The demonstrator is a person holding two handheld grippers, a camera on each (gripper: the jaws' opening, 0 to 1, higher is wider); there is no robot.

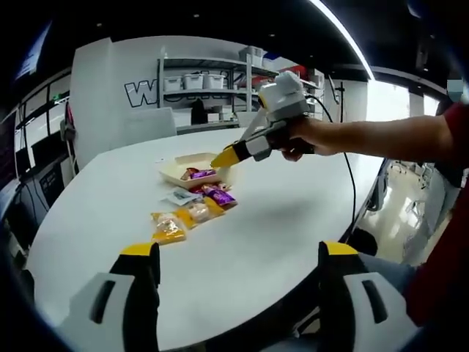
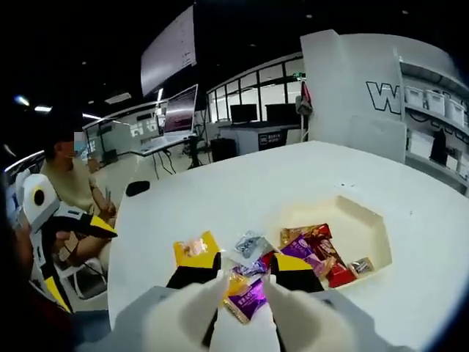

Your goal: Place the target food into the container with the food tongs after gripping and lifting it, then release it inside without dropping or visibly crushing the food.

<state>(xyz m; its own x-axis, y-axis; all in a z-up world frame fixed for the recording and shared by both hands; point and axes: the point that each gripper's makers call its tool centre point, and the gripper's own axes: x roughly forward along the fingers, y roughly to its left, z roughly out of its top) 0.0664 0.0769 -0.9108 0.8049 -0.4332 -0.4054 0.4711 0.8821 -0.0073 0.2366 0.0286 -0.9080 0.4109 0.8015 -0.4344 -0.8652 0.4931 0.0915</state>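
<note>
Left gripper view: my left gripper [image 1: 238, 282] hangs low at the near edge of the big white round-edged table [image 1: 293, 213], jaws spread wide, nothing btwn them. Mid-table sits the shallow cream tray container [image 1: 176, 170] w/ a purple wrapped snack [image 1: 201, 174] already inside. Just near of the tray lies a loose row of packets: a white/grey sachet [image 1: 179, 196], another purple wrapper [image 1: 221, 196], and yellow-orange snack packs [image 1: 170, 229] at the near-left end. My right gripper [image 1: 229, 156] comes in from the right, held by a bare hand [image 1: 311, 138], yellow tips over the tray's right rim.

Right gripper view: the right gripper [image 2: 245, 282] points down at the pile just left of the cream tray [image 2: 370, 220]. Its jaws are narrow, w/ a purple-and-orange wrapped candy [image 2: 248, 297] btwn them; can't tell if they actually pinch it or just hover over it. A yellow packet [image 2: 196, 248] and a silver sachet [image 2: 249, 246] lie on the table left of the tray; red and purple wrappers [image 2: 315, 249] rest in the tray's near-left corner. Far left, the left gripper [image 2: 102, 227] shows, yellow tip, well apart from the food. A seated person [image 2: 69, 183] is beyond the table's left edge; shelving [image 1: 212, 88] stands on the far wall.
</note>
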